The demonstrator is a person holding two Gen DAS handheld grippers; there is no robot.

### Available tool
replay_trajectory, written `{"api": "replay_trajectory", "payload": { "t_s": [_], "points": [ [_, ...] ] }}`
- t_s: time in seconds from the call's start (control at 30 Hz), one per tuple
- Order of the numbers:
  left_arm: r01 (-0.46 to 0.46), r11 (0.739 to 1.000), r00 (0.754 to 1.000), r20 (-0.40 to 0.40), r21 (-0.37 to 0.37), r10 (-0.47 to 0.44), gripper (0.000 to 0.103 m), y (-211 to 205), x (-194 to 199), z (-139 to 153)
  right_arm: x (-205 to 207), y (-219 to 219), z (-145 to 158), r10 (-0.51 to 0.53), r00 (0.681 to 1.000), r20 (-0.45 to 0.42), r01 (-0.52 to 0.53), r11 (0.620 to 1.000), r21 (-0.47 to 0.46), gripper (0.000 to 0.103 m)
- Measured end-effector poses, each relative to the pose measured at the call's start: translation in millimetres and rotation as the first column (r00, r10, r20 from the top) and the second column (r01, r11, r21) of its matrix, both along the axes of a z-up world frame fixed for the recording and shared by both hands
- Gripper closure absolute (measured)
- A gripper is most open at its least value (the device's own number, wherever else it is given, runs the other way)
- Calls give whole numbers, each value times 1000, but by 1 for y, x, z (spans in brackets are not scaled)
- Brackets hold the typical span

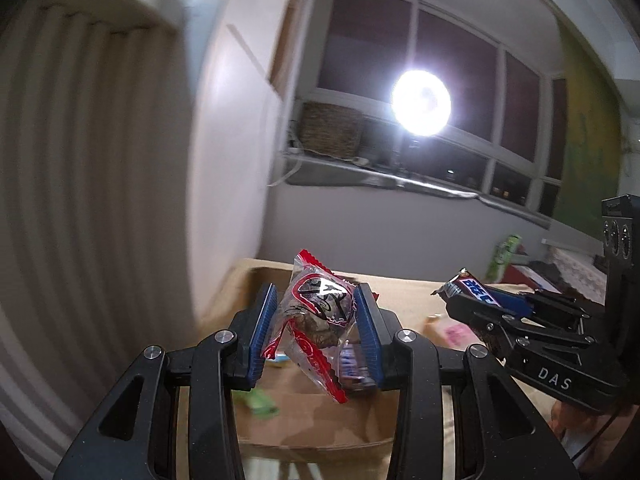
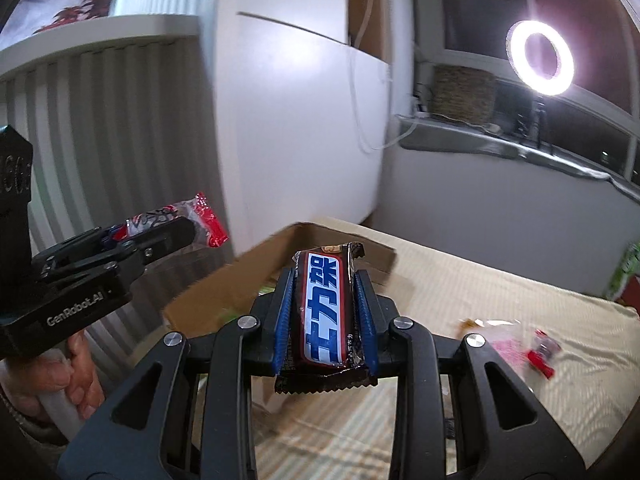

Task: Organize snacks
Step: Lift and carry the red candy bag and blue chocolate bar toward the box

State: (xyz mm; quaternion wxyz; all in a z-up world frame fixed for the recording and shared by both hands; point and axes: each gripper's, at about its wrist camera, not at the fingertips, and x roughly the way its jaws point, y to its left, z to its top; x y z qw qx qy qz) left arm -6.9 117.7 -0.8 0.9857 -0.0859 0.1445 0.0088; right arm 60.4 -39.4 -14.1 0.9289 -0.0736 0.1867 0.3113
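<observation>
My left gripper (image 1: 316, 300) is shut on a clear snack packet with red ends (image 1: 316, 320) and holds it above an open cardboard box (image 1: 312, 420). It also shows in the right wrist view (image 2: 160, 228), with the packet (image 2: 200, 220) sticking out. My right gripper (image 2: 325, 280) is shut on a brown chocolate bar with a blue-and-white label (image 2: 326, 308), above the box's near flap (image 2: 240, 280). The right gripper also shows at the right of the left wrist view (image 1: 480, 300), with the bar (image 1: 470, 286) in it.
The box holds a few snacks, one green (image 1: 260, 400) and one blue (image 1: 352, 364). On the beige cloth (image 2: 500, 300) lie a pink packet (image 2: 504, 344) and a small red sweet (image 2: 542, 354). A green pack (image 1: 504, 256) stands far right. A ring light (image 2: 540, 58) glares from the window sill.
</observation>
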Motion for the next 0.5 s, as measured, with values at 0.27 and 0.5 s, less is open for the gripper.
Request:
{"api": "replay_trajectory", "payload": {
  "t_s": [0.27,0.5],
  "points": [
    [-50,999,999,-6,-8,50,65,18,-3,1,2,13,-9,19,1000,-18,-19,1000,-3,73],
    [-33,999,999,-23,-15,32,65,20,7,-7,18,18,-16,19,999,-39,-19,1000,-10,73]
  ]
}}
